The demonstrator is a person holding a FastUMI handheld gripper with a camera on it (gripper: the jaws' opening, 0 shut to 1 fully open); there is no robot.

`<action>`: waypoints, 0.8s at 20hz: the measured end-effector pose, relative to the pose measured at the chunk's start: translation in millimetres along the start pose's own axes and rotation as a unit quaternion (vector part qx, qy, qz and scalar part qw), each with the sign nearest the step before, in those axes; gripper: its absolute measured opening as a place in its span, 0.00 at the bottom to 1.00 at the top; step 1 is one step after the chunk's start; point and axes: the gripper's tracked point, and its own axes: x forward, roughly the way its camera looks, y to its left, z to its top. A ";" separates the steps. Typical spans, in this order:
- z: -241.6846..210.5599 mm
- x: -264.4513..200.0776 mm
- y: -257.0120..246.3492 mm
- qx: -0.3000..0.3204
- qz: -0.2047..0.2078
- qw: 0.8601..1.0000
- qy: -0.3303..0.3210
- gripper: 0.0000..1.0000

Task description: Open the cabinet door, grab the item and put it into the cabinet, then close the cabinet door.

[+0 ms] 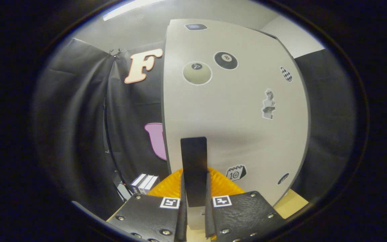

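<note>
Gripper view: the tongs (195, 215) are being pinched on the flat black upright handle (194, 168) of the pale grey sticker-covered cabinet door (240, 127). The door's open-or-shut state cannot be told. The item is not being identified, so placing and closing are being judged outstanding. The light wooden bench (292, 201) is lying below.

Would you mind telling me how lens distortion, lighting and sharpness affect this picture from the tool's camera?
In the gripper view, the fisheye bows the white sticker-covered cabinet door into curves; a bright ceiling light strip glares above while the door's lower part falls into shadow; the tool, closed on the flat black door handle, looks sharp, but the outer margin blurs.
</note>
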 end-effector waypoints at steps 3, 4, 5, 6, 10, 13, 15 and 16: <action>1.1 -17.0 -7.7 0.019 0.017 1.000 -0.003 0.13; -0.4 -24.7 -10.0 0.021 0.021 1.000 -0.003 0.13; 0.9 -29.9 -13.2 0.016 0.018 1.000 -0.006 0.13; 2.5 -35.4 -15.4 0.009 0.014 1.000 -0.010 0.13; 1.6 -60.5 -26.7 0.024 0.016 1.000 -0.010 0.13; 2.8 -83.2 -42.6 0.018 0.009 1.000 -0.013 0.13; 4.7 -98.2 -53.1 0.024 0.004 1.000 -0.012 0.13; 4.4 -106.0 -59.4 0.026 0.001 1.000 -0.014 0.13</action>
